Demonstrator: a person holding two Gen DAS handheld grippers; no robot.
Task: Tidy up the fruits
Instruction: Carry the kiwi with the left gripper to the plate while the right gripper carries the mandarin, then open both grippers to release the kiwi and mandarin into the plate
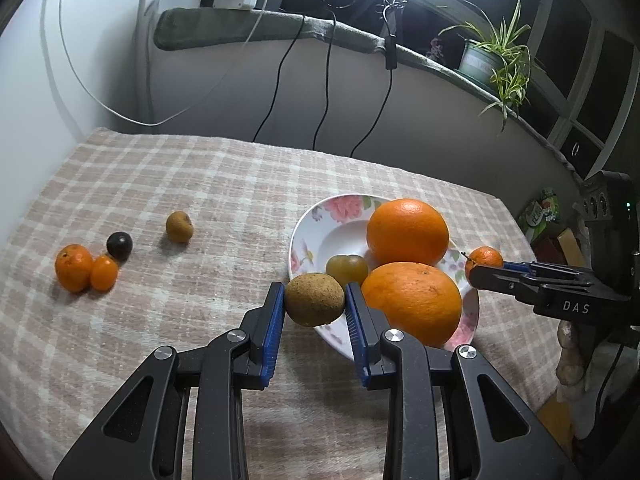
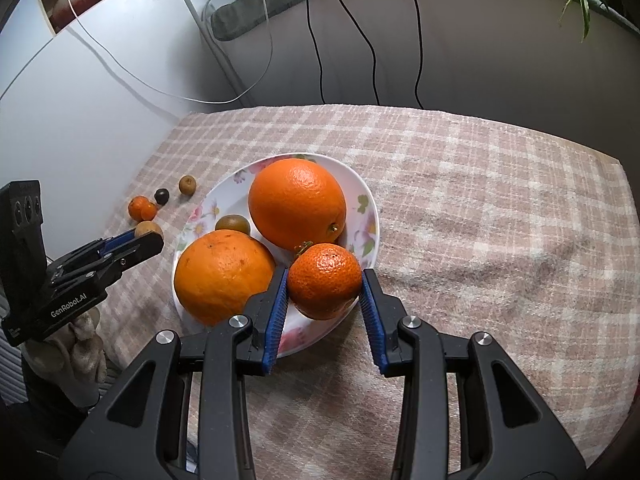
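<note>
Two tools work over a worktop (image 2: 480,200) covered with a checked cloth. The far edge of the worktop runs beside a grey wall with hanging cables; its left edge lies against a white wall. The right half of the worktop, from the plate out to the right edge, is bare cloth. On the left side, open cloth separates the plate from the loose fruit near the left edge.

Loose fruit near the left edge:
- a small mandarin (image 1: 73,268) touching a smaller orange fruit (image 1: 103,273);
- a dark plum (image 1: 119,245) just beside them;
- a small brown fruit (image 1: 179,227) standing apart, toward the plate.

The floral plate (image 1: 320,220) sits near the middle of the worktop. It contains two large oranges, one toward the far side (image 1: 407,231) and one toward the near side (image 1: 412,303), nearly touching. A greenish-brown fruit (image 1: 347,270) rests against the near orange on its left.

The left tool (image 1: 315,300) is clamped on a brown kiwi-like fruit (image 1: 314,299), with both blue pads pressed to its sides. The fruit hangs over the left rim of the plate.

The right tool (image 2: 325,284) is clamped on a mandarin (image 2: 324,280) that carries a short stem. Both pads contact its sides. The mandarin is held over the near right rim of the plate, close to both large oranges; whether it touches them cannot be determined.
</note>
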